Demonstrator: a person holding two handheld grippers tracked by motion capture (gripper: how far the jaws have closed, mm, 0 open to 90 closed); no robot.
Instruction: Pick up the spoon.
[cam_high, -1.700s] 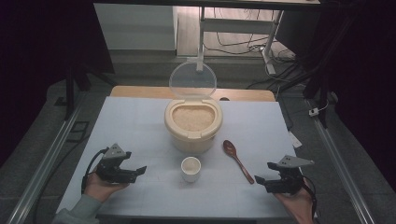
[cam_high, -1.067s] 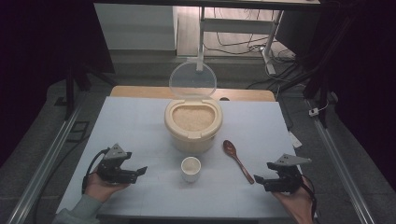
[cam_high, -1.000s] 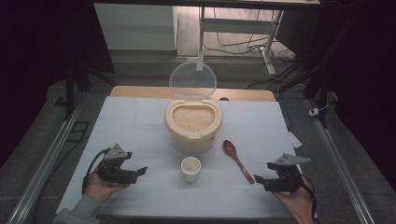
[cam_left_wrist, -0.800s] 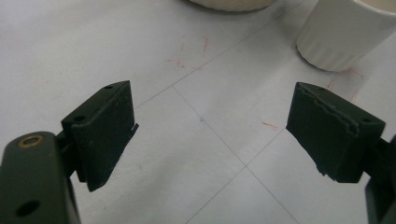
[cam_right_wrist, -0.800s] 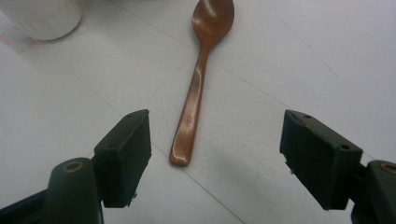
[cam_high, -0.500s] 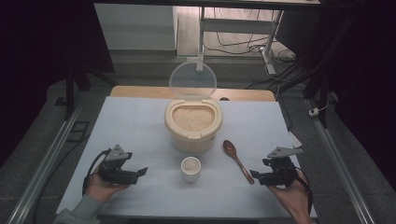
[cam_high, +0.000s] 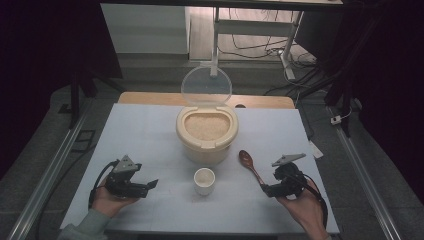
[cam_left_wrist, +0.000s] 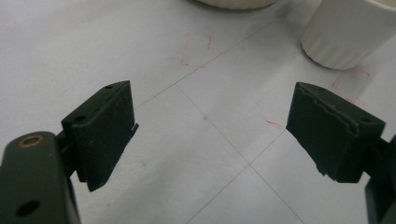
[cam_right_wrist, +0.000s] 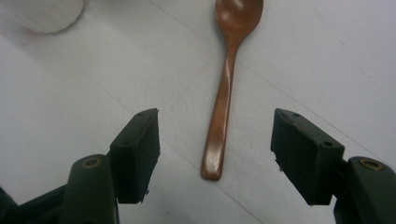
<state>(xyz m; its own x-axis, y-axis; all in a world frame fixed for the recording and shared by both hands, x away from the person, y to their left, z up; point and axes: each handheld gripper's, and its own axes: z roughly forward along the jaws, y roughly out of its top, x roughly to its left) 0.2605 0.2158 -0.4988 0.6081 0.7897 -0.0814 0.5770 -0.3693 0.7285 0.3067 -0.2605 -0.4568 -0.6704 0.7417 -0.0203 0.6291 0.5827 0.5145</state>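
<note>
Right gripper view: the right gripper (cam_right_wrist: 215, 156) hangs low over the white table (cam_right_wrist: 327, 56), its two black jaws spread wide and holding nothing, the tail of a brown wooden spoon (cam_right_wrist: 226, 88) lying flat between them at centre frame, its bowl toward the top edge. Neither jaw touches the handle. In the high view the same gripper (cam_high: 269, 190) sits at lower right, a hand (cam_high: 302, 210) beneath it, the spoon (cam_high: 251, 166) slanting up toward the rice container (cam_high: 207, 131), whose clear lid (cam_high: 206, 86) stands open over a fill of pale grain. A small white ribbed cup (cam_high: 204, 180) stands below the container at lower centre. At lower left, the left gripper (cam_high: 150, 184) rests in the other hand (cam_high: 107, 200), likewise spread wide and empty, aimed at bare table with the cup (cam_left_wrist: 350, 32) at upper right of its own view.

The likely trouble, from where an onlooker stands: the spoon lies flat and thin on a smooth top, so jaws closing too high may skate over it, and closing off-centre may flick it sideways toward the cup. A grip at the very tail could let the bowl droop or twist.
</note>
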